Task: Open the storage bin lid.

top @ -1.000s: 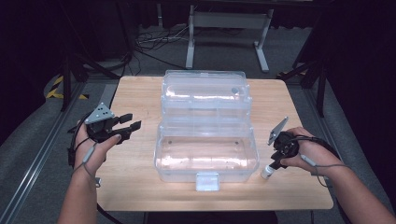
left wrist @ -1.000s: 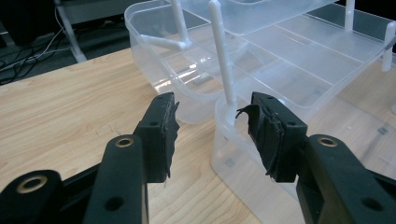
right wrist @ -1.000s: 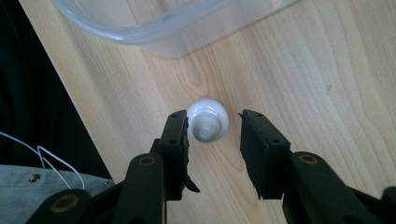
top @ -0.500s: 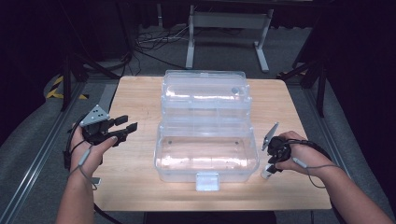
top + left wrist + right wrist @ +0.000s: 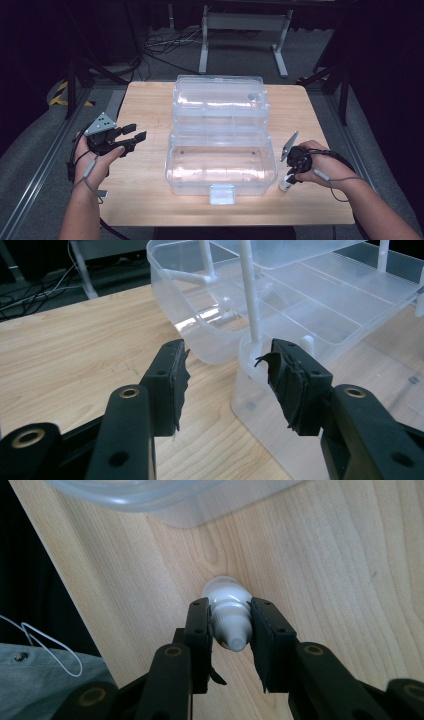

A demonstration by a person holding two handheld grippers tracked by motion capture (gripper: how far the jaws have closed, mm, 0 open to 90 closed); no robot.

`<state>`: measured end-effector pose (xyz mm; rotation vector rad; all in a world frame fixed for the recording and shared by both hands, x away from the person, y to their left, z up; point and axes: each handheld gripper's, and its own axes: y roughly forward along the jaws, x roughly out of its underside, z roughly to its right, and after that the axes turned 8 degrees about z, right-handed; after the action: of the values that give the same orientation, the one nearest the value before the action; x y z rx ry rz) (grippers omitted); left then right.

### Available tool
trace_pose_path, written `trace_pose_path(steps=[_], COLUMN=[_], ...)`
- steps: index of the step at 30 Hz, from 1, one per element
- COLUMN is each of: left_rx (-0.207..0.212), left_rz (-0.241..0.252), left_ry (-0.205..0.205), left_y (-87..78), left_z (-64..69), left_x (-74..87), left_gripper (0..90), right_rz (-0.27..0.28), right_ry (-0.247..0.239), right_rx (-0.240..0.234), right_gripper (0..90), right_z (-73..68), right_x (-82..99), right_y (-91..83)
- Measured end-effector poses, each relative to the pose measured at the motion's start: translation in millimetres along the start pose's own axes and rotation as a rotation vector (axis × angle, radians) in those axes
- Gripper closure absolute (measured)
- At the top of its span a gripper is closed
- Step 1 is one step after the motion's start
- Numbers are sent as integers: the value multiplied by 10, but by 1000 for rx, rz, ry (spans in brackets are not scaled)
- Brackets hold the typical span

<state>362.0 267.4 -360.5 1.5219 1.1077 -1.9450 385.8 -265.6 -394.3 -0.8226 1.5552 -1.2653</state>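
Note:
A clear plastic box (image 5: 222, 160) stands open mid-table, its lid and tray (image 5: 220, 100) folded back. Just right of its front corner a small white bottle (image 5: 285, 185) stands upright on the wood. My right gripper (image 5: 289, 176) points down over it. In the right gripper view the jaws have just been closing and their pads (image 5: 200, 625) press on the cap of the bottle (image 5: 227, 602), with my right gripper (image 5: 231, 620) around it. My left gripper (image 5: 135, 137) hovers left of the box, open and holding nothing. In the left gripper view, that gripper (image 5: 227, 372) faces the box wall (image 5: 215, 345).
The wooden table (image 5: 150, 100) has bare room to the left and right of the box. A white latch tab (image 5: 221, 194) juts from the box's front towards the near edge. Cables and a metal stand lie on the floor beyond the far edge.
My right gripper has moved left and down over the white bottle, and its jaws have come in around the cap. The left gripper has stayed put.

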Motion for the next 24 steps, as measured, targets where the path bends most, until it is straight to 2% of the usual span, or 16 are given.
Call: trace_pose_path(steps=[24], left_rx=[9], left_rz=[-13], left_ry=[5], left_y=[12], left_z=[12], left_x=[7], left_gripper=[488], right_rz=[35], right_ry=[-32], right_rx=[41], right_gripper=[715], right_z=[-19], right_x=[-196], right_y=[-542])
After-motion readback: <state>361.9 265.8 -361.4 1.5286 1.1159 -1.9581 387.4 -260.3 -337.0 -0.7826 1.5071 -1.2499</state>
